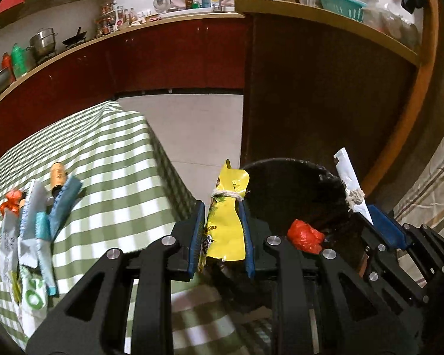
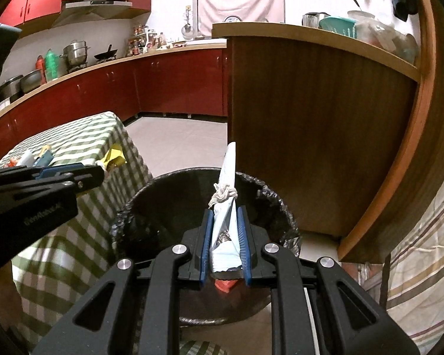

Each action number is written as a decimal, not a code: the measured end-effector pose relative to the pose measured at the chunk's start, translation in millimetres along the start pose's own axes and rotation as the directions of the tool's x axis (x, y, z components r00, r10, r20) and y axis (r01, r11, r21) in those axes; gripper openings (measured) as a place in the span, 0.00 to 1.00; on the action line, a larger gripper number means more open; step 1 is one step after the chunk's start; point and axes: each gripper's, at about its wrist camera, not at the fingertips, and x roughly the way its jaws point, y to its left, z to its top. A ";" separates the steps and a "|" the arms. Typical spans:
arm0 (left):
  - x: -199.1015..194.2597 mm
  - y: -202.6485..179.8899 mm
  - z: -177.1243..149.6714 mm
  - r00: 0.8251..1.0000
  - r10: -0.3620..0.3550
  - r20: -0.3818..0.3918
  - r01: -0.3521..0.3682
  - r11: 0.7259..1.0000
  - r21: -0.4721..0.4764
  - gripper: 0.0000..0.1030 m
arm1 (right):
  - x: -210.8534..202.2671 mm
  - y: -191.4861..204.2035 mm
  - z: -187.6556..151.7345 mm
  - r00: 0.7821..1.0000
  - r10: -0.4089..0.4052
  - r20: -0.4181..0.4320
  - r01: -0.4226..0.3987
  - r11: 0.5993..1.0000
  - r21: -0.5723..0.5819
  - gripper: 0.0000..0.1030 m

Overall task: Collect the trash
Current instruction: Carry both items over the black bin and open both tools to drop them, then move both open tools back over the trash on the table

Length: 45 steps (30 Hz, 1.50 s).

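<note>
Blue-padded fingers of the left gripper (image 1: 222, 207) were clamped on a yellow wrapper (image 1: 226, 222) tied with string, held at the near left rim of the black bin (image 1: 281, 174). Right gripper (image 2: 225, 216) pinched a white wrapper (image 2: 226, 207) over the bin, above a red bag (image 1: 306, 235) inside. More trash (image 1: 35, 207) lay on the checked table (image 1: 109, 148) at left.

Each claw is built of matte black linkage bars with long triangular cut-outs, pinned at the joints by round silver screws. The left claw (image 1: 221, 213) carries two narrow black fingers faced with ribbed blue pads (image 1: 196, 236), and the right claw (image 2: 225, 216) has the same blue pads (image 2: 206, 245) and silver screws. Seen side-on in the right wrist view, the left claw's black body bears faint grey lettering, too blurred to read.
</note>
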 end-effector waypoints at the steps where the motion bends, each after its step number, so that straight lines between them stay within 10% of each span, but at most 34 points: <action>1: 2.6 -2.3 1.6 1.000 -0.002 -0.004 0.002 1.000 0.001 0.22 | 1.8 -1.9 0.4 1.000 -0.001 0.000 0.001 1.000 0.003 0.17; 26: -6.9 14.1 3.9 1.000 0.025 -0.011 -0.026 0.998 -0.058 0.56 | -1.3 -4.8 0.0 1.000 -0.005 -0.008 0.005 1.000 0.024 0.45; 45: -105.9 152.1 -48.9 0.972 0.233 0.019 -0.224 0.952 -0.210 0.71 | -38.0 102.6 6.9 0.985 0.170 0.012 -0.170 0.984 -0.046 0.71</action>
